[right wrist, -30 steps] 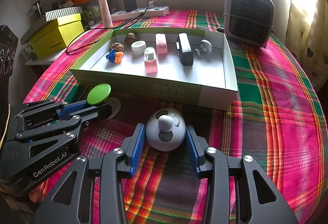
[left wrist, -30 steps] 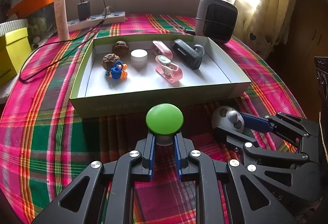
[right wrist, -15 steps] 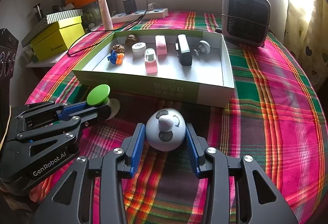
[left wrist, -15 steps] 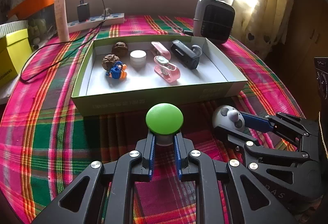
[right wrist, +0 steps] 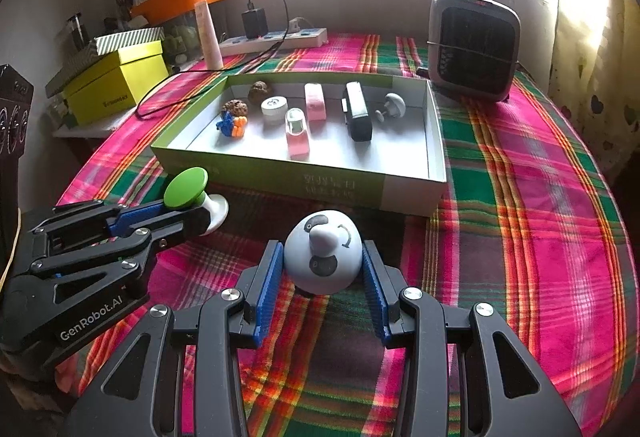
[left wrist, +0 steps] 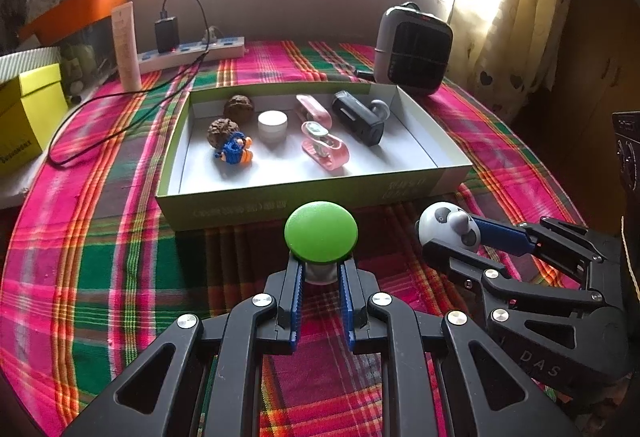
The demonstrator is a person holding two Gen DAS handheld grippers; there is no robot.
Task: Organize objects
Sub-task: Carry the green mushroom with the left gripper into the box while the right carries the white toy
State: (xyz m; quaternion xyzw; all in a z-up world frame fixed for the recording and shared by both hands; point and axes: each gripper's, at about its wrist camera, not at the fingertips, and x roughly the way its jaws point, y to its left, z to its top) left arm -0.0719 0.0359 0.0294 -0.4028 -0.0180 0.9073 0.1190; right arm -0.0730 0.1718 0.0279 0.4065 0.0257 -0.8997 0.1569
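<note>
My left gripper (left wrist: 320, 273) pinches the white stem of a smooth green-capped knob (left wrist: 321, 232) at frame centre. My right gripper (right wrist: 323, 273) clamps its ribbed blue jaws on a rounded grey panda toy (right wrist: 322, 252), both before the cardboard tray (right wrist: 304, 183).

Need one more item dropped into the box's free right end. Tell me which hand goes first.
Right. The right gripper holds the panda toy opposite the box's bare right end; the left gripper, with the green mushroom toy, faces the middle.
</note>
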